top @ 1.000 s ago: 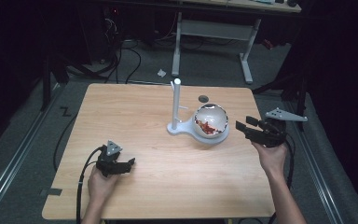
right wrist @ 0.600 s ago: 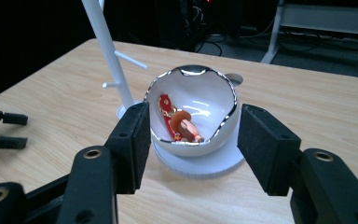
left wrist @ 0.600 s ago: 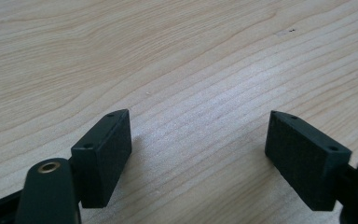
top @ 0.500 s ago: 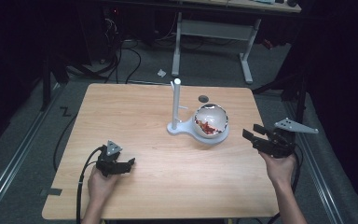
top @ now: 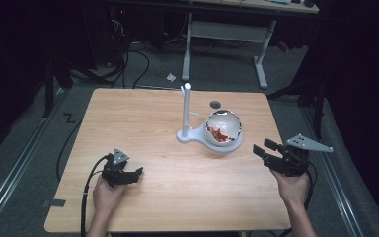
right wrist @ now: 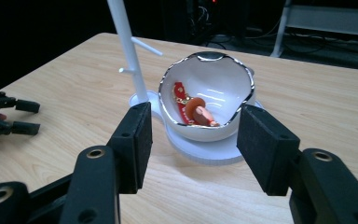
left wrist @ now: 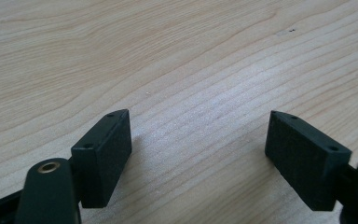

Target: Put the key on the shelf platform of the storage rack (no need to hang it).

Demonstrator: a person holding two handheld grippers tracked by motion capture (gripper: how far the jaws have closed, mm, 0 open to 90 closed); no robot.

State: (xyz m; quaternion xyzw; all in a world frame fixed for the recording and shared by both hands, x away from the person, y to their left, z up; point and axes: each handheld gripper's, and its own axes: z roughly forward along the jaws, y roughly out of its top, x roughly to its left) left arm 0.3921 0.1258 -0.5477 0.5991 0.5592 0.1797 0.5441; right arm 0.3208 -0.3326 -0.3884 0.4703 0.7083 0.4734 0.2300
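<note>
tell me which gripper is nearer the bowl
The right gripper: it sits just right of the bowl, jaws toward it. The left gripper is far across the table.

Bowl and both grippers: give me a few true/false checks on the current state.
1. The bowl sits on the white stand's base. True.
2. The bowl is empty. False: a red and orange item lies inside it.
3. The right gripper grips the bowl. False: its jaws stand apart, short of the bowl, with nothing between them.
4. The left gripper is open over bare table. True.
5. The stand's post lies flat on the table. False: it stands upright beside the bowl.
</note>
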